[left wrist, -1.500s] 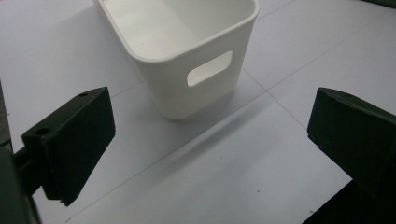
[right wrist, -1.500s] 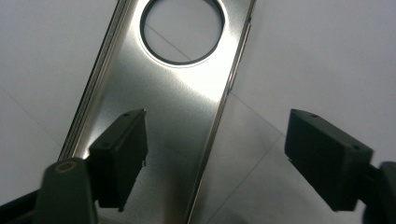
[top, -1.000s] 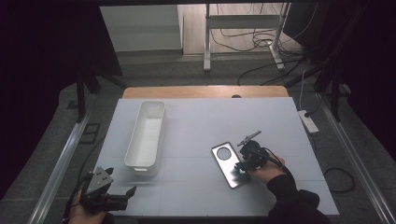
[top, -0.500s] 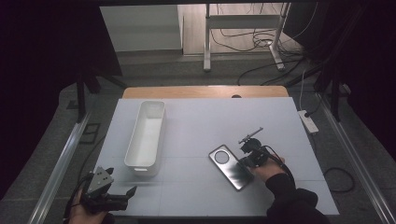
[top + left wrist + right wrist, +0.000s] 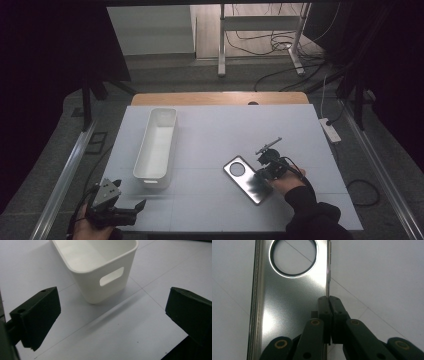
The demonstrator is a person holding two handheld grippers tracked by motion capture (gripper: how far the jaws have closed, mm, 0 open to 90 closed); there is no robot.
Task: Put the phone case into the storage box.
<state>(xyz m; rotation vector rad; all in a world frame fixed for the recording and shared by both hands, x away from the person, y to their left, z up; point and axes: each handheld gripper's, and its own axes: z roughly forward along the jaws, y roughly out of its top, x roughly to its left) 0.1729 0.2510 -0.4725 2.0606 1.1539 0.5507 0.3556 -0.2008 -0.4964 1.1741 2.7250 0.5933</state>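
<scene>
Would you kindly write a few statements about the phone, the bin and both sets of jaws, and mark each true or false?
1. The right gripper has its jaws shut on the long edge of the phone. True.
2. The phone lies inside the white bin. False: it lies on the table, to the right of the bin in the high view.
3. The left gripper has its jaws wide open with nothing between them. True.
4. The phone's round ring faces down. False: it faces up.
5. The bin has a handle slot in its end wall. True.

the phone (image 5: 247,178) lies right of the bin (image 5: 156,145) on the table (image 5: 210,125).
</scene>
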